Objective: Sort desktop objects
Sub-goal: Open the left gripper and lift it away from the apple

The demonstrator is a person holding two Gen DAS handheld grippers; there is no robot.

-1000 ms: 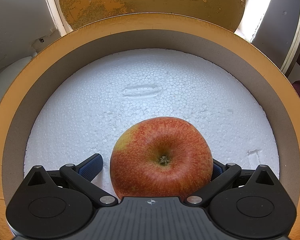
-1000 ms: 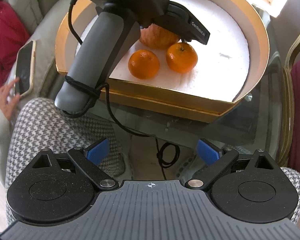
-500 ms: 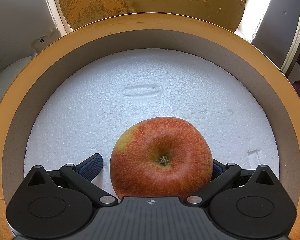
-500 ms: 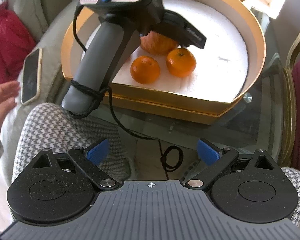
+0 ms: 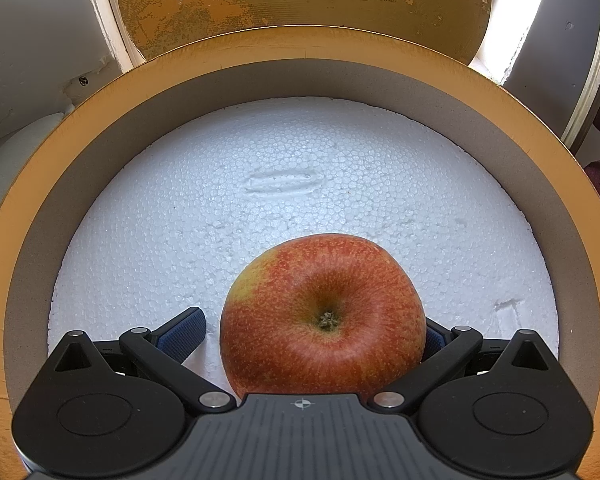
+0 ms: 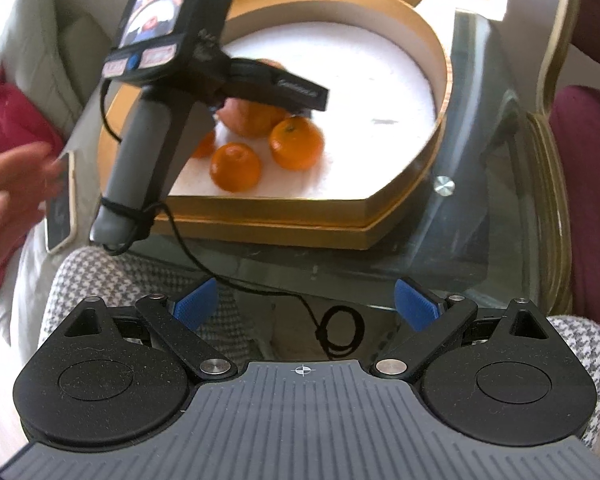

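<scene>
we see the left gripper inside the round gold box, with its blue fingers spread wide on both sides of the red apple. the left finger stands a little apart from the apple; the right one is mostly hidden behind it, so we cannot tell if it touches. the apple rests on the white foam of the box, stem side toward the camera. from the right wrist view, the right gripper is also wide and holds nothing, above the glass counter. three oranges lie beside the apple in the box. a hand is near a phone.
</scene>
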